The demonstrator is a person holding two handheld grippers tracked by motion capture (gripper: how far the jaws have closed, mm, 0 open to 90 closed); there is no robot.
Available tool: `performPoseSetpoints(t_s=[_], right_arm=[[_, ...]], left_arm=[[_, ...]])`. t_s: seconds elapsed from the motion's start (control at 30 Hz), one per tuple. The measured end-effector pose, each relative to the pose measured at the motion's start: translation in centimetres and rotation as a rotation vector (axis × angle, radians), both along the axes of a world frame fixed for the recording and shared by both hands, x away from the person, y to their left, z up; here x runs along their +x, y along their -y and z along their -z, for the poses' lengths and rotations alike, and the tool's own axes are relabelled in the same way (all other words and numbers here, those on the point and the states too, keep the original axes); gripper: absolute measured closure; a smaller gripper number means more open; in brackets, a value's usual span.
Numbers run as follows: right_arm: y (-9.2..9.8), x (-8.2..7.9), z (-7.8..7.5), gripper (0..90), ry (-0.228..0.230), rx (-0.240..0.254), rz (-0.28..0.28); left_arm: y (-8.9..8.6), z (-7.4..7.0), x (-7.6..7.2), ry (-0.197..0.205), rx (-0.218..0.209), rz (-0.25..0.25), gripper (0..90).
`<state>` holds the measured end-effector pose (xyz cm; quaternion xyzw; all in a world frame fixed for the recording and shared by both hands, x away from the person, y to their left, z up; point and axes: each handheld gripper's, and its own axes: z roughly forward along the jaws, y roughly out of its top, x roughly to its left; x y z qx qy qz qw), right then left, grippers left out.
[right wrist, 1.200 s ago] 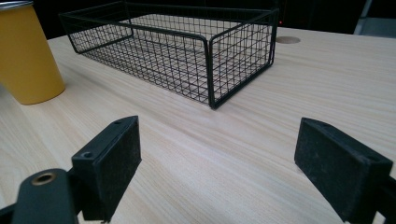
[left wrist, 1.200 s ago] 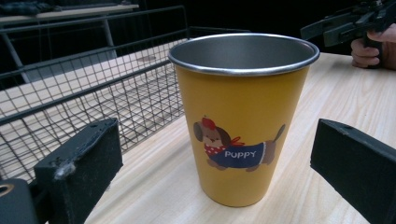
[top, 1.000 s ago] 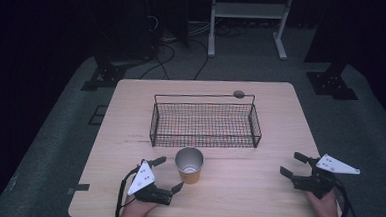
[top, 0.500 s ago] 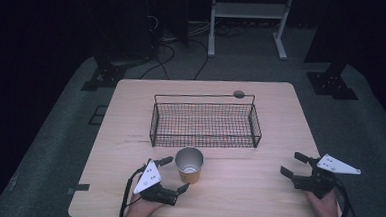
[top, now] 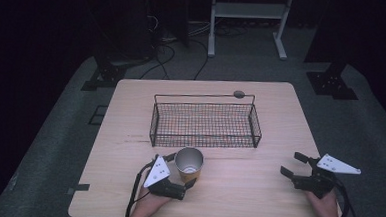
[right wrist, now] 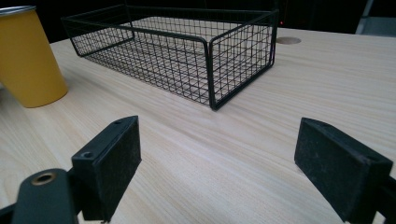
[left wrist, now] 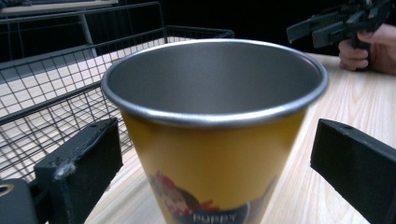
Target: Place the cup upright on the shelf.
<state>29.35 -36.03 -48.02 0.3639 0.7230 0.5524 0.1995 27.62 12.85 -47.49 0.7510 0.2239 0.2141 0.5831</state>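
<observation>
High view first: your left gripper (top: pixel 180 175) sits at the near edge of the pale wooden table (top: pixel 275 118), its jaws spread and bracketing the yellow metal cup with the silver rim (top: pixel 188 164). From the left gripper view, that cup (left wrist: pixel 212 140) stands upright right between the two black jaws, one to each side of the wall with a gap showing on both, so nothing is clamped yet. You have lined up low on the body, under the rim, and that looks deliberate: the cup tapers, so a squeeze there should seat against the cone rather than slide off the lip.

Just beyond the cup from your claw lies the black wire basket (left wrist: pixel 56 93), long side toward you, empty as far as the mesh shows. That looks like the likely destination, a short lift forward over its near wall.

Your right gripper (top: pixel 302 175) waits well off to the side, jaws wide apart over bare wood. In the right gripper view the basket (right wrist: pixel 187 60) lies ahead and the cup (right wrist: pixel 29 58) far to the left of those jaws. Parked there, it keeps out of the left hand's path.

Close evenly now; an off-centre pinch could tip the cup.
</observation>
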Motion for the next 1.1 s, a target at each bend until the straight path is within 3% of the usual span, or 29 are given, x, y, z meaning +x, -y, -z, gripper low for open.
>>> performPoseSetpoints(t_s=[0.43, 0.8, 1.1], right_arm=[[0.2, 0.0, 0.0, 13.5, -0.002, 0.018, 0.003], [0.2, 0.0, 0.0, 13.5, 0.003, 0.023, 0.007], [0.3, -0.1, -0.1, 13.6, 0.008, 0.028, 0.007]], left_arm=[[0.7, -0.3, 0.8, -0.008, -0.001, -0.001, 1.5], [1.0, -0.4, 1.0, 0.018, -0.013, 0.010, 12.6], [1.1, -0.5, 1.2, 0.012, -0.015, 0.004, 13.1]])
